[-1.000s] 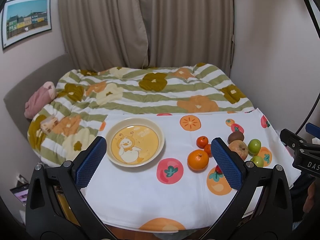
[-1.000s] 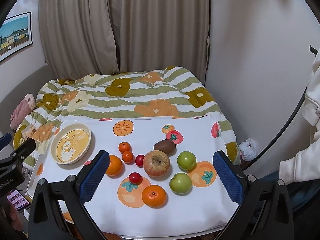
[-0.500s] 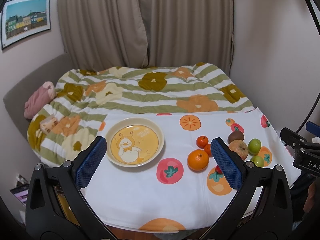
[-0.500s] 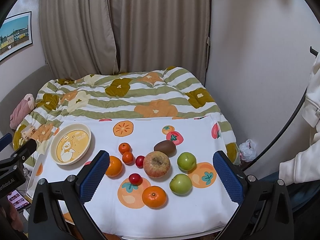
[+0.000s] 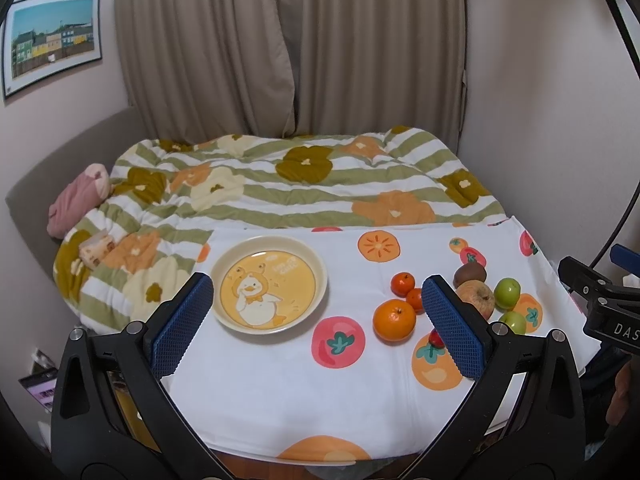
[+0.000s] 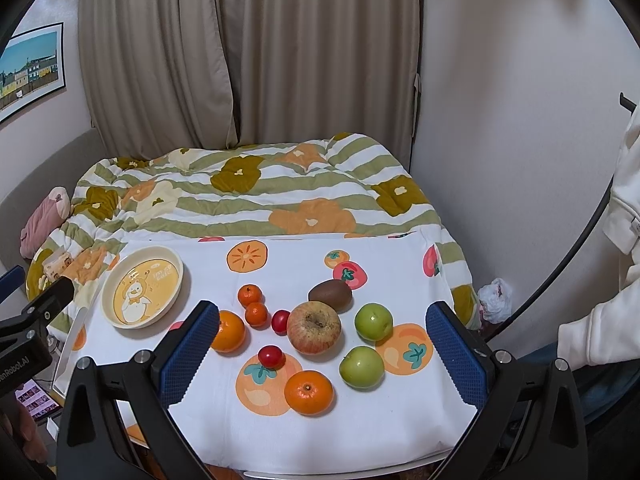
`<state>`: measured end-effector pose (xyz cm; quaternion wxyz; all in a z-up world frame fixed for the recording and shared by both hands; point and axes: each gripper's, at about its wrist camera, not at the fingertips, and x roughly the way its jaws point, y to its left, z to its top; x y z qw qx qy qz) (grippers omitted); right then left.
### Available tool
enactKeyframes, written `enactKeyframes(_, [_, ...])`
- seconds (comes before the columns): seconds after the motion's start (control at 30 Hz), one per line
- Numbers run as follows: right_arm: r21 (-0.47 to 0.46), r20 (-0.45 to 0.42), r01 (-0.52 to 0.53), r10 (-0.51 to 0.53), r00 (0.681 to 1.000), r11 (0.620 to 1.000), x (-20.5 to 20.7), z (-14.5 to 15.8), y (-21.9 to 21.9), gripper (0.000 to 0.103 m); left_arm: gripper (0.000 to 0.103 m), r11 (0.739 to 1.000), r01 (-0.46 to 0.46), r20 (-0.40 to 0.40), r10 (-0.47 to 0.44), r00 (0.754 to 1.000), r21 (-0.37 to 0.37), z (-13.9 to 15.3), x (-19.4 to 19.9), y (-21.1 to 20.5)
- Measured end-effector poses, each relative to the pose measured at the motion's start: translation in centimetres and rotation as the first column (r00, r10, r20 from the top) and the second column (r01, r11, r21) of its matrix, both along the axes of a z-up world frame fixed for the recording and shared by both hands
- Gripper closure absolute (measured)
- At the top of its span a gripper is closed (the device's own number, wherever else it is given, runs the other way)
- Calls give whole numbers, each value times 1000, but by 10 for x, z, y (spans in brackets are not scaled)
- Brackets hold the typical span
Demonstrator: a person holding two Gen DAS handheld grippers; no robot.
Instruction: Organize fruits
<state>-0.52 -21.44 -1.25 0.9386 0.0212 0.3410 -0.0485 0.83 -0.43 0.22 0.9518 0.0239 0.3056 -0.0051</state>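
A yellow duck plate (image 5: 269,285) (image 6: 142,288) lies bare on the left of a white fruit-print cloth (image 5: 280,380) (image 6: 360,424). Fruits cluster to its right: a reddish apple (image 6: 314,327), a kiwi (image 6: 330,295), two green apples (image 6: 373,321) (image 6: 361,367), oranges (image 6: 308,392) (image 6: 228,331) (image 5: 394,320), small tangerines (image 6: 250,295) (image 6: 256,314) and two red cherry tomatoes (image 6: 271,357) (image 6: 281,321). My left gripper (image 5: 318,326) hovers open above the cloth's near left, holding nothing. My right gripper (image 6: 322,358) hovers open over the fruit cluster, holding nothing.
A striped floral quilt (image 5: 304,184) covers the bed behind the cloth, with a pink plush (image 5: 78,200) at its left. Curtains and walls close in at the back and right. A person's white sleeve (image 6: 600,320) is at the right edge. A phone (image 6: 36,398) lies low left.
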Motion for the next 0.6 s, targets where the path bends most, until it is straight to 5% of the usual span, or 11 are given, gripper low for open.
enactKeyframes(0.6, [2, -2, 2, -2, 1000, 1000, 0, 1, 0, 0, 0, 1000, 0, 1, 0, 1000, -2, -1, 2, -2])
